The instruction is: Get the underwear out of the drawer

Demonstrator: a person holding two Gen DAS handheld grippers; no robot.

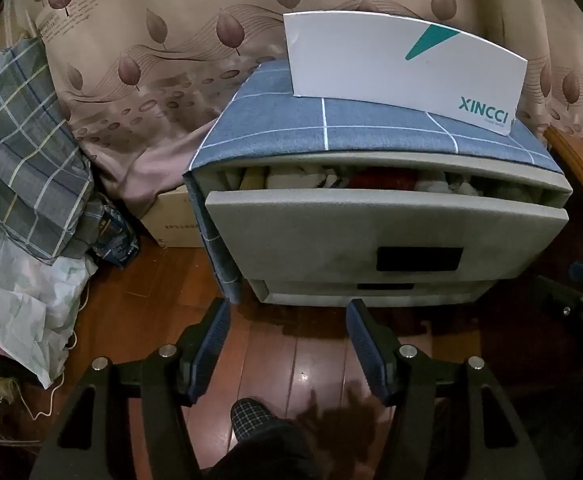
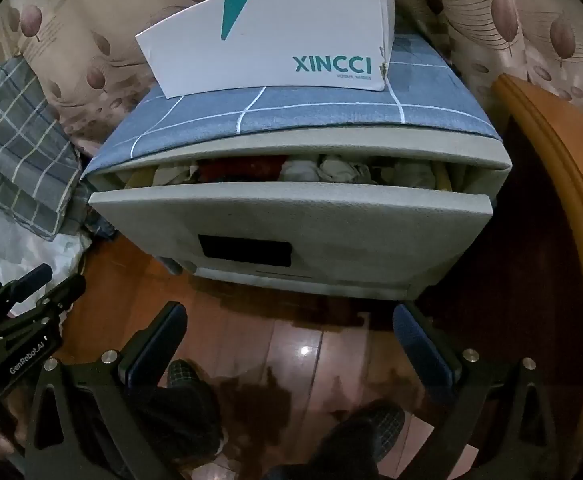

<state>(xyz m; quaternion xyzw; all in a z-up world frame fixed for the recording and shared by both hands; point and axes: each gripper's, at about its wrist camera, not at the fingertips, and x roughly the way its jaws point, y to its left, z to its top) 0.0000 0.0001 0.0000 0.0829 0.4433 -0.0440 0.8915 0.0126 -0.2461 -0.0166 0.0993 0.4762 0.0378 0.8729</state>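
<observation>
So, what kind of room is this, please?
Most likely a bedroom or a storage corner at home. A grey plastic drawer unit stands on a wooden floor, its top drawer partly open and stuffed with clothes. Checked bedding is piled beside it, before a leaf-print curtain.

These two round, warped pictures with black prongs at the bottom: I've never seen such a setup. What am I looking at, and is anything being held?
A person carries a handheld two-finger gripper in each hand; each has a wide-angle camera looking along its fingers. One picture is from the left gripper, the other from the right gripper. The prongs are their fingers. Both are open, empty, and hover above a wooden floor.

Ahead stands a grey drawer unit. Its top drawer is pulled partly out, showing bunched clothing in white, red and yellow; which pieces are underwear I cannot tell. A blue checked cloth covers the unit, with a white XINCCI box on it. The right view also shows the left gripper from the side.
</observation>
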